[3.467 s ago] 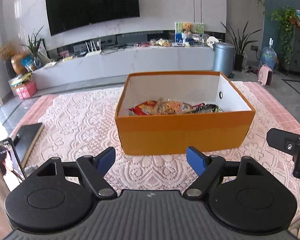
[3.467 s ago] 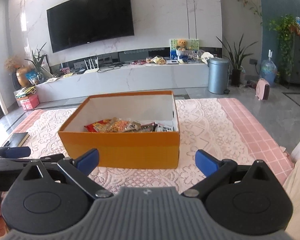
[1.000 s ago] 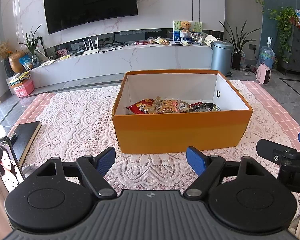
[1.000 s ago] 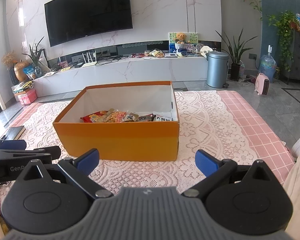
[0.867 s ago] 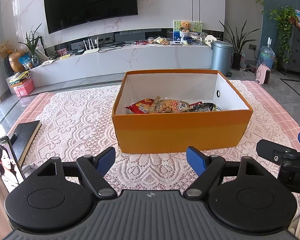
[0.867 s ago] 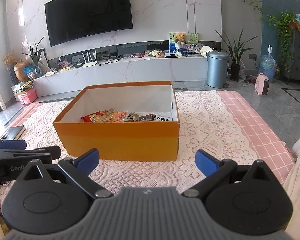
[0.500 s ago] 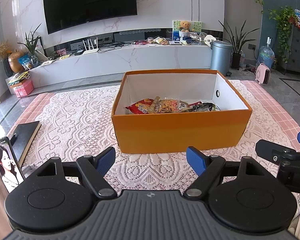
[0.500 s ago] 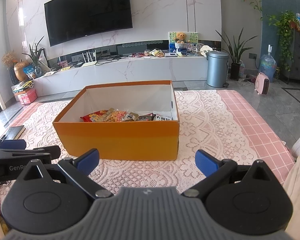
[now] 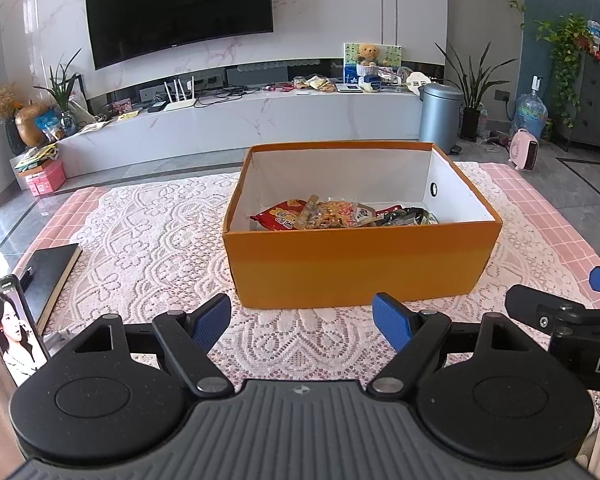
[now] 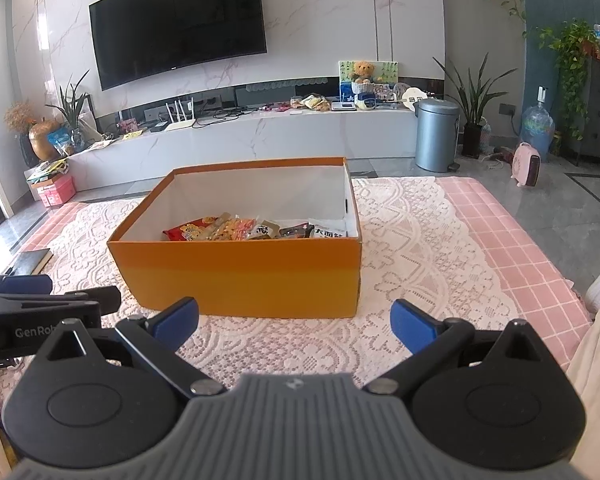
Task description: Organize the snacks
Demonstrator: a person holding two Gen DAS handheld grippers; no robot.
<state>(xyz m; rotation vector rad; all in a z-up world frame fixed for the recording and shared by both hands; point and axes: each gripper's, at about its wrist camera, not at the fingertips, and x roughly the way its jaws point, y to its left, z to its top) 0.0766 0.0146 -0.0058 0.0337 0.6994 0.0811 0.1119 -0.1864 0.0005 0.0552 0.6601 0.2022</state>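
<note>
Box (image 9: 356,264): rectangular orange cardboard, white inside, open top, round hole in right wall. Sits on white lace cloth (image 9: 148,240) over pink checked tabletop (image 10: 512,240). Snacks (image 9: 324,216) in crinkly foil and plastic packets, red, orange and dark, piled on box floor toward near wall. Left gripper (image 9: 302,320) empty, blue pads apart, low in front of box. Right gripper (image 10: 294,322) same: spread wide, nothing held. Black notebook (image 9: 50,276) and phone (image 9: 14,328) at left edge.
</note>
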